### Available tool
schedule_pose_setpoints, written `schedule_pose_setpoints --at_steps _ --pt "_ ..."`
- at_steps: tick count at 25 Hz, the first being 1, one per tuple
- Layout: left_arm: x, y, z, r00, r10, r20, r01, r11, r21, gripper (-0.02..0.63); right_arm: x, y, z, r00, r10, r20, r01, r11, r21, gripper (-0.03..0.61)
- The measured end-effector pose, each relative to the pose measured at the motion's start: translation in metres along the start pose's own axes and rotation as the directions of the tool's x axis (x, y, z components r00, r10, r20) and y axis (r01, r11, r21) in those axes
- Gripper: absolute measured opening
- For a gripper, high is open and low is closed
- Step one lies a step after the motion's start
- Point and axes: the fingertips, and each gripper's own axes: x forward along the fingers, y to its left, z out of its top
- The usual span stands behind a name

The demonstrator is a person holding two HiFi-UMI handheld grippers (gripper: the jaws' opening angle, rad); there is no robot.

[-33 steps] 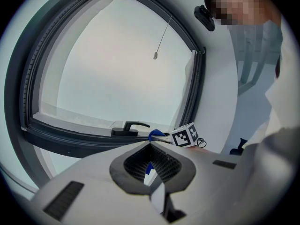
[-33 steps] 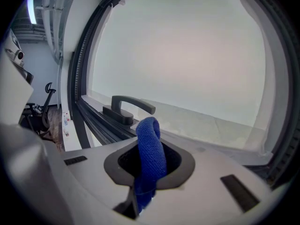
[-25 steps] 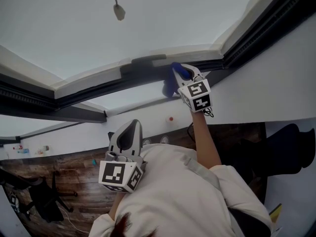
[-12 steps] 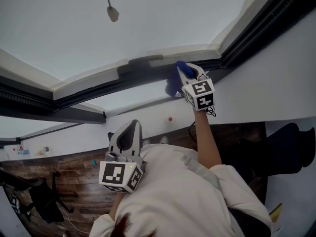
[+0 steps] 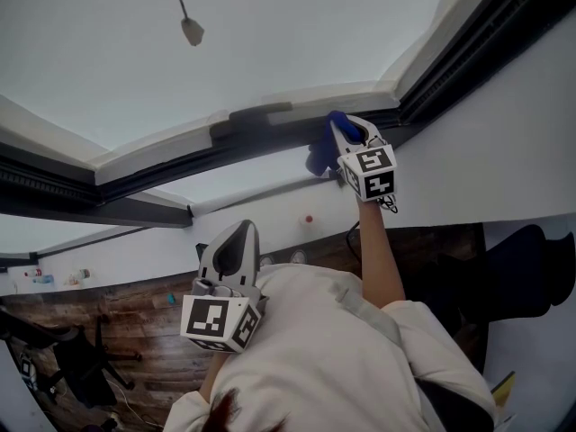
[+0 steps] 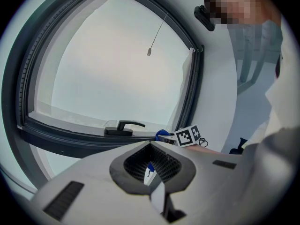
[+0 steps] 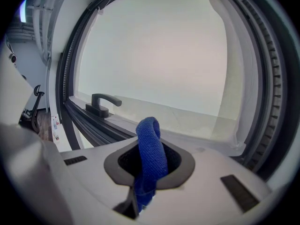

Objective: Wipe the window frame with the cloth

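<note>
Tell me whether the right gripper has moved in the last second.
Yes. The right gripper, shut on the blue cloth, slid right along the frame, away from the window handle.

A white wall [image 5: 504, 151] runs across the head view, with a small red dot [image 5: 309, 218] on it. Below the wall lies a dark wooden floor [image 5: 126, 313]. A black office chair [image 5: 76, 363] stands on it, well apart from the wall, and a few small items [image 5: 40, 277], too small to make out, sit at the wall's foot. Above the wall a thin cord with a pale weight [image 5: 191, 31] hangs against the bright pane, and a black lever handle [image 7: 101, 103] lies flat.
</note>
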Motion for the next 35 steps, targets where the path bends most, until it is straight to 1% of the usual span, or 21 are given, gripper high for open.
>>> schedule_pose_setpoints --at_steps 6,13,17,25,31,35 --pt "0.006 -0.006 -0.001 1.0 -0.006 -0.006 0.006 1.0 0.0 0.005 -0.002 -0.008 -0.002 1.0 -0.002 0.001 0.002 1.0 0.002 0.044" --pt "0.015 -0.014 -0.005 0.999 -0.034 -0.013 0.034 0.999 -0.003 0.005 -0.005 -0.019 -0.005 1.0 -0.018 -0.003 0.018 1.0 0.005 0.044" --pt "0.019 -0.022 -0.007 0.999 -0.043 -0.019 0.043 0.999 -0.01 0.005 -0.005 -0.022 -0.006 1.0 -0.013 -0.006 0.013 1.0 0.0 0.044" --pt "0.029 -0.044 -0.011 0.998 -0.061 -0.016 0.061 0.998 -0.019 0.005 -0.012 -0.045 -0.012 1.0 -0.026 -0.013 0.026 1.0 -0.005 0.044" --pt "0.029 -0.05 -0.018 0.998 -0.051 -0.024 0.05 0.999 -0.021 0.005 -0.015 -0.058 -0.015 0.999 -0.04 0.003 0.04 0.999 0.007 0.044" --pt "0.031 -0.059 -0.022 0.997 -0.069 -0.031 0.068 0.998 -0.019 0.005 -0.02 -0.071 -0.02 0.998 -0.059 -0.002 0.059 0.998 0.017 0.044"
